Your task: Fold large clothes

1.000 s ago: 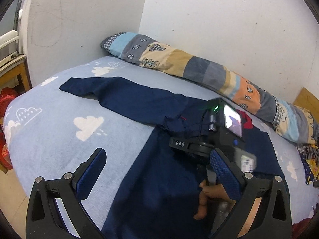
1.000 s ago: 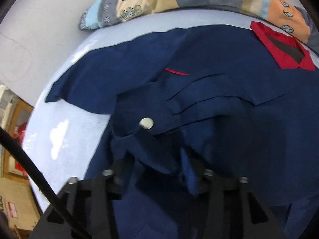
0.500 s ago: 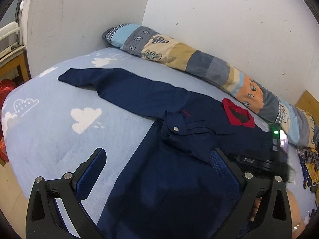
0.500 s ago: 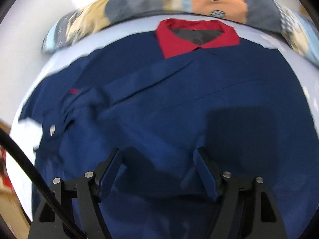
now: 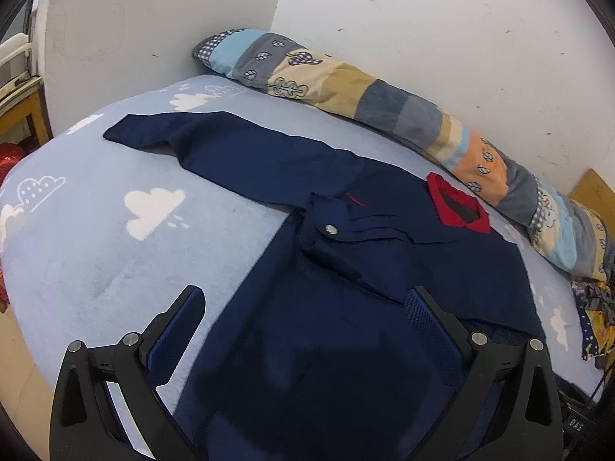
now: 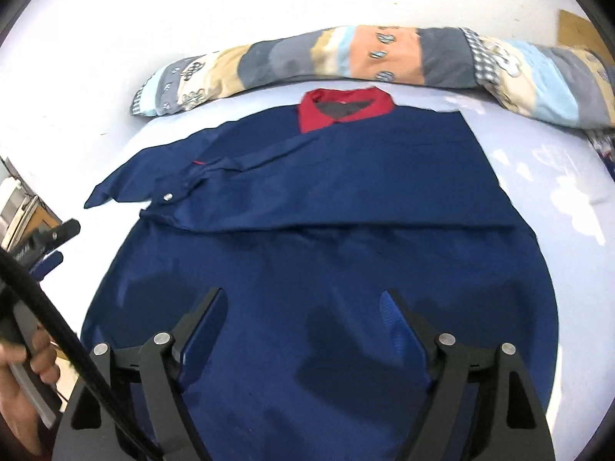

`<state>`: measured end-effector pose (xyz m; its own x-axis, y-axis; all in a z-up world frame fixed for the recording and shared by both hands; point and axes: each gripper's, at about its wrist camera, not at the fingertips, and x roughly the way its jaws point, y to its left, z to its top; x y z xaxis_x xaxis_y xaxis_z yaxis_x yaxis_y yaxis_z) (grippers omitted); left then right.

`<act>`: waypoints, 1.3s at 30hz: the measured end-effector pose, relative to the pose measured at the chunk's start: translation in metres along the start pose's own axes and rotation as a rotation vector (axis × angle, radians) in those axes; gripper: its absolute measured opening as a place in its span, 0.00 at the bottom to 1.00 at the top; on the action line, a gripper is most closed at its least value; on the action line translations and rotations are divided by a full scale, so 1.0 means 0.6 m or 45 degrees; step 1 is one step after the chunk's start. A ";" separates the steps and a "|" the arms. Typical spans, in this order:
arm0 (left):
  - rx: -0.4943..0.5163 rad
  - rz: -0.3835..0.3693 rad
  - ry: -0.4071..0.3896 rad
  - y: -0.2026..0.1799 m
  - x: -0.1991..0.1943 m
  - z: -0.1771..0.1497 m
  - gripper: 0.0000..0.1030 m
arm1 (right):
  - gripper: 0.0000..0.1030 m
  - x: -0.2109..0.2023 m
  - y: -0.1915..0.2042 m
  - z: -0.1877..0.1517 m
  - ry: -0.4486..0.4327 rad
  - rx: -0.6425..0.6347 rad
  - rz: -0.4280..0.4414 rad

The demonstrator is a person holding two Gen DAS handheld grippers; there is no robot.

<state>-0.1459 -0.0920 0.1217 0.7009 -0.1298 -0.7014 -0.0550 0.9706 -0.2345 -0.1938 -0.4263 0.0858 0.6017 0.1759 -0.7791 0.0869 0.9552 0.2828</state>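
Since a second ago the right tongs have let go of the folded-over sleeve cuff and drawn back across the jacket, their jaws just having been opening with nothing left between them, while the left tongs have barely shifted. From the left wrist view, the left tongs stand open and empty above the near part of a navy jacket, which lies flat on the cloud-print bed sheet. Ahead of the tongs and to their left one sleeve stretches straight out over the sheet; straight ahead the other sleeve's cuff, with a silver snap button, lies folded onto the chest. Farther ahead to the right sits the red collar, and beyond it a long patchwork pillow runs along the wall. From the right wrist view, the right tongs hang wide open over the jacket's lower half, gripping nothing. The folded sleeve crosses the jacket ahead of them, its snap off to the left, the collar straight beyond. At the left edge the left tongs' tip shows, with a hand on a grip below it.
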 end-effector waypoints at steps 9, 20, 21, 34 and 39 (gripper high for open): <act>-0.247 -0.079 0.009 0.104 0.005 0.050 1.00 | 0.83 -0.039 -0.016 0.011 -0.073 0.085 0.076; -0.621 -0.054 0.058 0.408 0.122 0.214 0.84 | 0.83 -0.055 0.001 0.011 -0.065 0.069 0.193; -0.649 -0.057 0.055 0.428 0.134 0.224 0.78 | 0.83 -0.053 0.001 0.011 -0.056 0.069 0.201; -1.123 -0.294 -0.080 0.637 0.318 0.268 0.66 | 0.83 0.003 -0.001 0.015 0.016 0.032 0.167; -1.111 -0.322 -0.201 0.664 0.352 0.280 0.61 | 0.83 0.019 0.000 0.012 0.020 0.004 0.138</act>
<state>0.0998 0.3014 -0.0068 0.8504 -0.2257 -0.4752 -0.3589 0.4114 -0.8378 -0.1809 -0.4261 0.0809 0.5954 0.2820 -0.7523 0.0246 0.9295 0.3680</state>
